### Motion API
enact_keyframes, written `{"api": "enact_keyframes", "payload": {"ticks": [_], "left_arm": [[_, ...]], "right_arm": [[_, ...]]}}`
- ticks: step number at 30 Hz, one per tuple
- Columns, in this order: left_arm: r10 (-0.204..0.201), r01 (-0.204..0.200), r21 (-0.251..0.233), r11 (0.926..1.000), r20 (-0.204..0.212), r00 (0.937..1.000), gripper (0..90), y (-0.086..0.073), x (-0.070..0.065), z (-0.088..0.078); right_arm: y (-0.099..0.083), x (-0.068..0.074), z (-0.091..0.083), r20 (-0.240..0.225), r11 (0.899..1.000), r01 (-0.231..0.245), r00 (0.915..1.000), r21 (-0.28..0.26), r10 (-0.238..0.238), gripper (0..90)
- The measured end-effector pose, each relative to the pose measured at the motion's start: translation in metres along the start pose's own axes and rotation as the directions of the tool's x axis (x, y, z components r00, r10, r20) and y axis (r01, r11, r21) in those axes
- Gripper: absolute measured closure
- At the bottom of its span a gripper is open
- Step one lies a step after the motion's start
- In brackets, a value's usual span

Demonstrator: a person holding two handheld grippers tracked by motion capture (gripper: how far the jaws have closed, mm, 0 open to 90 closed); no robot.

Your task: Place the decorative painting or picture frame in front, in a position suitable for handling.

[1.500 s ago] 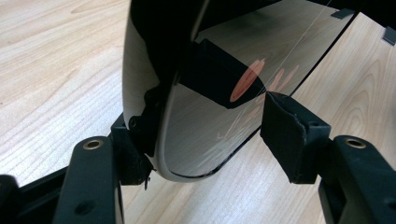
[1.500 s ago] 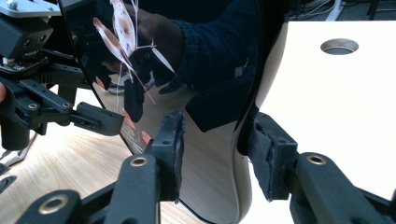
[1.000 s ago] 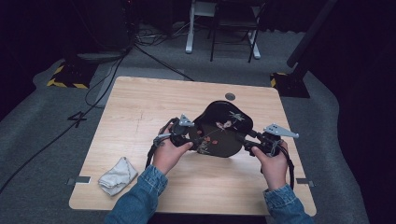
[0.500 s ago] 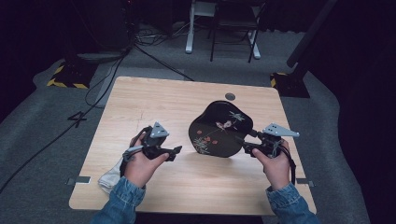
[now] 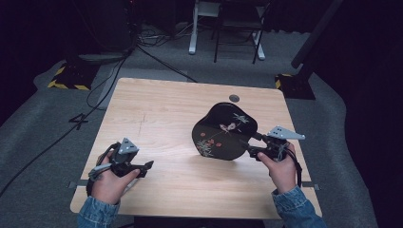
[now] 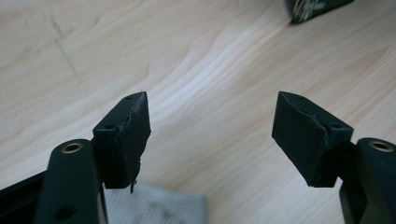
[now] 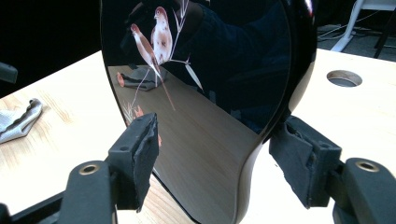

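1. Tray first: the glossy black lacquered tray painted with birds and flowers [image 5: 223, 133] stands tilted up on its edge at the right centre of the pale wooden table [image 5: 166, 109]. Its long axis runs from lower left to upper right in the high view.
2. Right tongs [image 5: 252, 146] sit at the tray's lower right rim with the tray between them. Their jaws have just been opening. In the right gripper view one pad touches the back of the rim, while the other stands close before the shiny face. Whether that pad presses on it I cannot tell.
3. Left tongs [image 5: 145, 167] hover low at the lower left of the high view, well apart from the tray. Their jaws stand wide apart with nothing between them.
4. Directly under them, at the bottom edge of the left gripper view, lies a crumpled white cloth [image 6: 159, 210].
5. Judging by this, the left hand [image 5: 111, 183] is the nearer one to the cloth. The cloth lies below and slightly behind the pad tips, so the tongs would need to dip down and back. The tray waits off to the upper right.
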State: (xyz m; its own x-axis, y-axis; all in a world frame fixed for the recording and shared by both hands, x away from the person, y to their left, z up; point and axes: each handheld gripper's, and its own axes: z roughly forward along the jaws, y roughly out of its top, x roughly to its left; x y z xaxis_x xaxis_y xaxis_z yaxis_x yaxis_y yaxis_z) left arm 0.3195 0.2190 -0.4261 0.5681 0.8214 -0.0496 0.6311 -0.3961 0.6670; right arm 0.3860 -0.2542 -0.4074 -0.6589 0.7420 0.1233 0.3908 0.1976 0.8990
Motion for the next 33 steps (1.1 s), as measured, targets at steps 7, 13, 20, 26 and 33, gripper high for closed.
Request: {"api": "enact_keyframes", "payload": {"ticks": [7,13,20,26,33], "left_arm": [[-0.050,0.054,0.074,0.9958,-0.043,0.9978,32.1,-0.033,0.021,-0.002],[-0.064,0.074,0.171,0.9826,-0.060,0.9961,35.6,-0.051,0.026,0.005],[-0.035,0.046,0.216,0.9752,-0.054,0.9979,30.0,-0.059,0.023,0.014],[-0.013,0.033,0.206,0.9779,-0.095,0.9954,32.1,-0.062,0.015,0.015],[0.007,0.021,0.199,0.9799,-0.137,0.9906,62.3,-0.061,0.014,0.012]], "right_arm": [[-0.002,0.000,-0.001,-0.004,1.000,0.002,1.0000,0.008,-0.002,33.7],[-0.002,0.001,-0.001,-0.006,1.000,0.004,1.0000,0.008,-0.004,33.5],[-0.002,0.001,0.002,-0.018,1.000,0.012,0.9998,0.011,-0.012,33.6],[-0.003,0.000,0.004,-0.019,1.000,0.004,0.9998,0.021,-0.004,33.6],[-0.003,0.000,0.004,-0.023,1.000,0.000,0.9997,0.027,0.001,33.6]]}}
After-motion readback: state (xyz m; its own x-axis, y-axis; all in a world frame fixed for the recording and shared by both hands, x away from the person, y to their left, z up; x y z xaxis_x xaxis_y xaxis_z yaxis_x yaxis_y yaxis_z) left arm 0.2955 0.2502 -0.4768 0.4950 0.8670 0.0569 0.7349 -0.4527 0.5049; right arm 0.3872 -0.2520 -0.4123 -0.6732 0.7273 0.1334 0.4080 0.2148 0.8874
